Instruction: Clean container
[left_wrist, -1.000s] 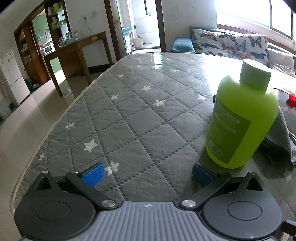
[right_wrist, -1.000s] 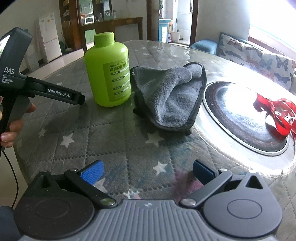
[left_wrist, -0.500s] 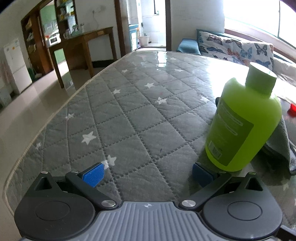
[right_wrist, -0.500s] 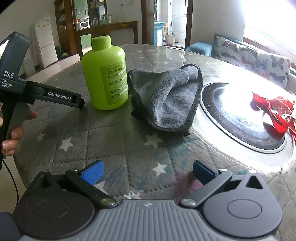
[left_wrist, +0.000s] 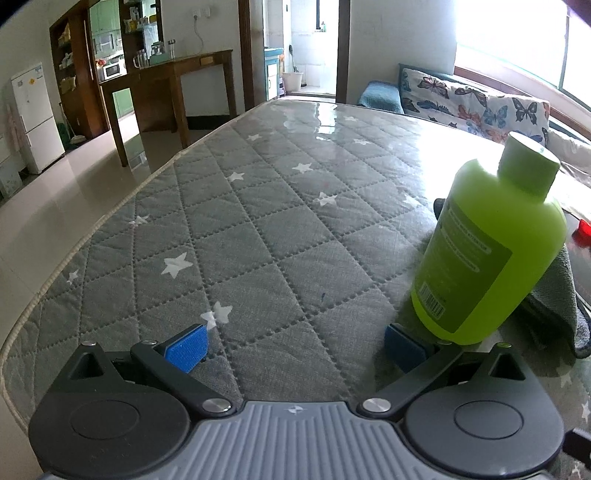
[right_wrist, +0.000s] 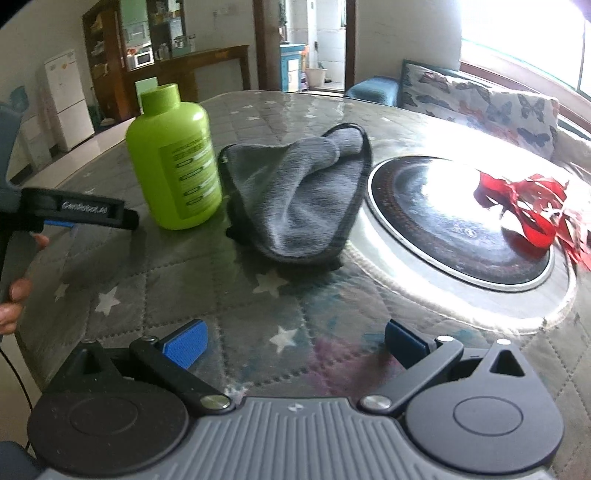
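A lime-green capped bottle (left_wrist: 487, 243) stands upright on the quilted table, to the right of my open, empty left gripper (left_wrist: 295, 347); its base is just beyond the right fingertip. It also shows in the right wrist view (right_wrist: 173, 158), with a crumpled grey cloth (right_wrist: 299, 195) right beside it. My right gripper (right_wrist: 295, 343) is open and empty, low over the table in front of the cloth. The left gripper (right_wrist: 131, 221) shows at the left there, its tip close to the bottle.
The grey star-patterned table cover (left_wrist: 229, 229) lies under a glossy sheet. A round dark glass plate (right_wrist: 458, 225) is set in the table right of the cloth, with red ribbon scraps (right_wrist: 532, 206) on it. The table edge (left_wrist: 74, 254) runs along the left.
The left gripper has turned a little and edged nearer the bottle. The right gripper has moved slightly closer to the cloth. Both stay open.
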